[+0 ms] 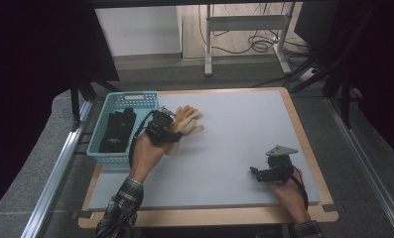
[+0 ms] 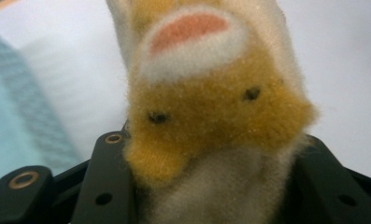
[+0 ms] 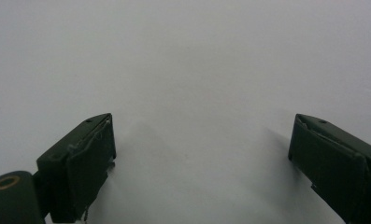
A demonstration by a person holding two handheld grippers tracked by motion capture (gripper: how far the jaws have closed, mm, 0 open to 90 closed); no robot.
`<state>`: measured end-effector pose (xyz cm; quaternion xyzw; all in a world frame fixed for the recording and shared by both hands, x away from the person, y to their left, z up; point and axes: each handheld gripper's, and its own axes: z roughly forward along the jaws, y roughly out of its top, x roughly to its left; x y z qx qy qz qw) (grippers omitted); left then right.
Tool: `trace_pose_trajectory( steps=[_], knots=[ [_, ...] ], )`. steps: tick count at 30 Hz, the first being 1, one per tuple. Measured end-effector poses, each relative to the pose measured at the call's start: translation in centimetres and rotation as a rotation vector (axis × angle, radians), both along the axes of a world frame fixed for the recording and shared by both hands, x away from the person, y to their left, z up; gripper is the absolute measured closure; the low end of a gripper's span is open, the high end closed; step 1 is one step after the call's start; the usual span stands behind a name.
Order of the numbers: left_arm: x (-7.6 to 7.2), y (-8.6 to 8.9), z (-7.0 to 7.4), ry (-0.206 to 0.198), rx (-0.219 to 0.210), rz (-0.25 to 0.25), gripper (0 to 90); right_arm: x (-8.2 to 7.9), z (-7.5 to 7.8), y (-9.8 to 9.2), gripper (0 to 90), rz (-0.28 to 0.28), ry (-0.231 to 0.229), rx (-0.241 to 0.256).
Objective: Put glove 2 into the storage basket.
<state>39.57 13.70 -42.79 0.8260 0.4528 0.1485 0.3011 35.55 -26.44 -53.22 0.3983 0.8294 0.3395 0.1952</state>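
In the high view, the left gripper (image 1: 170,126) sits in the left half of the frame, just right of a light-blue basket (image 1: 101,144), and its jaws are closed on a fuzzy cream-and-yellow glove (image 1: 185,120) whose fingers fan out toward the upper right over the grey table (image 1: 234,129). The person's left hand (image 1: 147,153) comes up from the lower left, with a plaid sleeve (image 1: 121,206) at the bottom edge. In the left gripper view the glove (image 2: 211,107) takes up the centre and top of the frame, yellow plush with two small dark dots and a pink patch ringed in white near the top; the two black jaws press against its cream lower part from either side at the bottom of the frame, and a blurred strip of the basket (image 2: 15,121) runs down the left edge. Inside the basket, in the high view, lies a dark glove (image 1: 117,130). The right gripper (image 1: 264,173) rests low on the table in the lower right of the high view, well apart from the yellow glove, held by the right hand (image 1: 290,191). In the right gripper view its jaws stand wide apart at the bottom corners with nothing between them, just bare table (image 3: 197,70) ahead.
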Motion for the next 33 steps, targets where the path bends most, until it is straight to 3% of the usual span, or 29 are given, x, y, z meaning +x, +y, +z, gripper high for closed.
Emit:
trace_pose_trajectory(
  steps=[7, 16, 22, 33],
  knots=[
    [0.7, 3.7, 1.6, -0.015, -0.01, 0.097, 54.3, 0.0, 0.0, 0.0, 7.2, 0.001, 0.0, 0.0],
    [1.6, 8.6, 2.1, -0.039, -0.006, 0.222, 53.7, 0.0, 0.0, 0.0, 7.2, 0.001, 0.0, 0.0],
    [2.6, 10.9, 1.4, -0.035, 0.012, 0.295, 53.1, 0.0, 0.0, 0.0, 7.2, 0.0, 0.0, 0.0],
    [4.9, 13.7, -1.6, 0.047, 0.069, 0.426, 52.3, 0.0, 0.0, 0.0, 7.2, 0.0, 0.0, 0.001]
  ],
)
